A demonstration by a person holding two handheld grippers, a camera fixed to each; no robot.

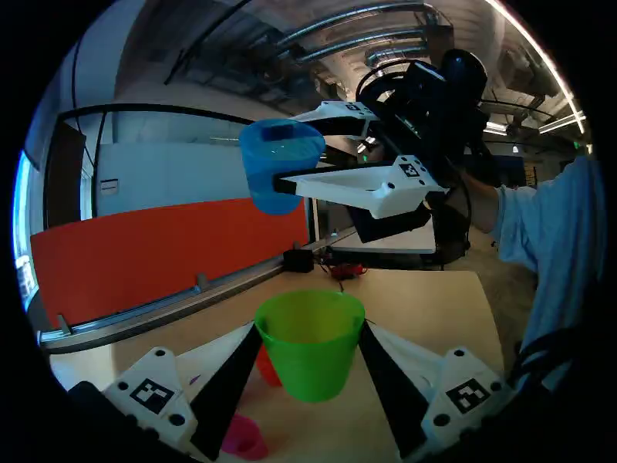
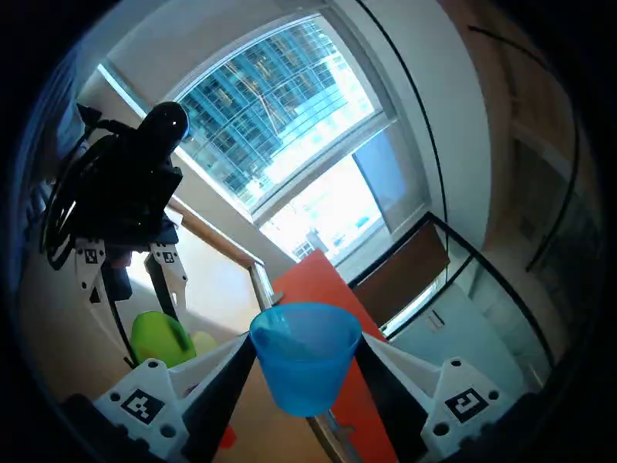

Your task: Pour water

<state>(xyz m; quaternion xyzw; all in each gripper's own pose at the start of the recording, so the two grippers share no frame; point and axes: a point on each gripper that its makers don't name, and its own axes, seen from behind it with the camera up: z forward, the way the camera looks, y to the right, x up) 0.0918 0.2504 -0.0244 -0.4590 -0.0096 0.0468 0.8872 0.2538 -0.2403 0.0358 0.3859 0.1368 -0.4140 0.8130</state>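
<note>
Tabletop (image 1: 432, 301), left tool (image 1: 310, 333) gripping green cup (image 1: 310, 359), right tool (image 2: 306, 345) holding blue cup (image 2: 305, 370) aloft

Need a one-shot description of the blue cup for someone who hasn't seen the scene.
Find the wooden table in front of the orange wall panel. Above it, the right claw holds a translucent blue cup in the air. It is the only blue one: the green cup sits lower in the left claw, and a pink cup is down on the table.

Red object (image 1: 267, 370), mostly hidden behind green plastic cup (image 1: 311, 355): identity undeterminable. Small pink cup (image 1: 247, 438) partly covered by left hand-held gripper (image 1: 308, 336). Translucent blue plastic cup (image 1: 279, 166): contents indiscernible.
</note>
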